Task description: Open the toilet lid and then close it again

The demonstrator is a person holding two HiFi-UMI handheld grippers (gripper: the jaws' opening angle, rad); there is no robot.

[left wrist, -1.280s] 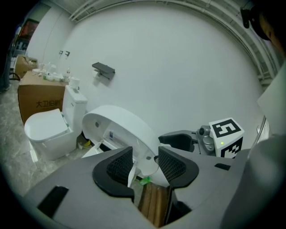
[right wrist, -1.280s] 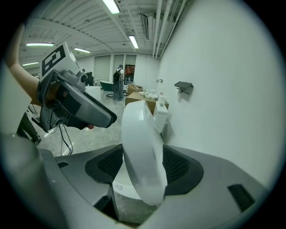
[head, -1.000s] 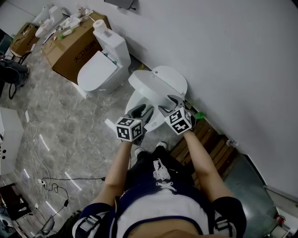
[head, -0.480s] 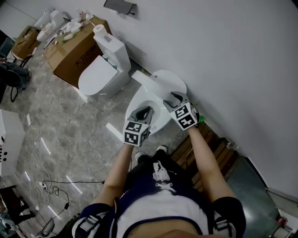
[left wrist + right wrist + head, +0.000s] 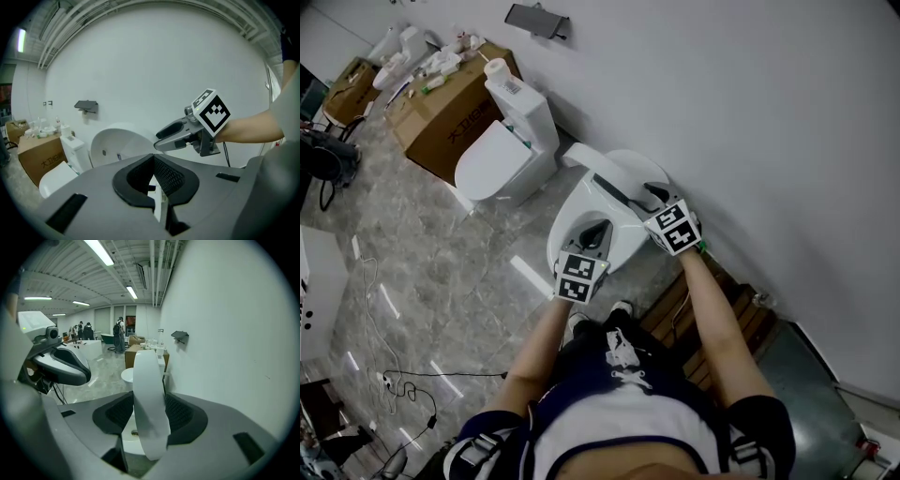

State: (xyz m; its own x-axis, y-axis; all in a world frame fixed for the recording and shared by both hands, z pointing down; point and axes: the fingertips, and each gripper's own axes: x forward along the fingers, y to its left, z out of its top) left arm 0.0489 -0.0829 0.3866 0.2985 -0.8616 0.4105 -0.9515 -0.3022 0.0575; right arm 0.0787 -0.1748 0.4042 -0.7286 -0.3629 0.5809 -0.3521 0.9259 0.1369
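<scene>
Lifted higher than a second ago, the toilet lid (image 5: 628, 169) now stands steeply above the toilet bowl (image 5: 581, 220). It leans toward the wall (image 5: 750, 112) behind the bowl, and more of the bowl's opening shows.

The right tool (image 5: 654, 199) has risen with the lid and now sits at the bowl's right side, on the lid's free edge. Its jaws have just been closing. The white rim of the lid stands edge-on between them and fills the gap, so the tool is pinching the lid. That grip looks meant to steer the lid through its swing rather than let it fall either way.

The left tool (image 5: 592, 236) has drawn back to the bowl's front rim. Its jaws, spread a second ago, are now pressed together with nothing between them. As far as can be seen it touches neither lid nor bowl, so it seems to be kept clear of the lid's path while the right tool does the lifting alone.
</scene>
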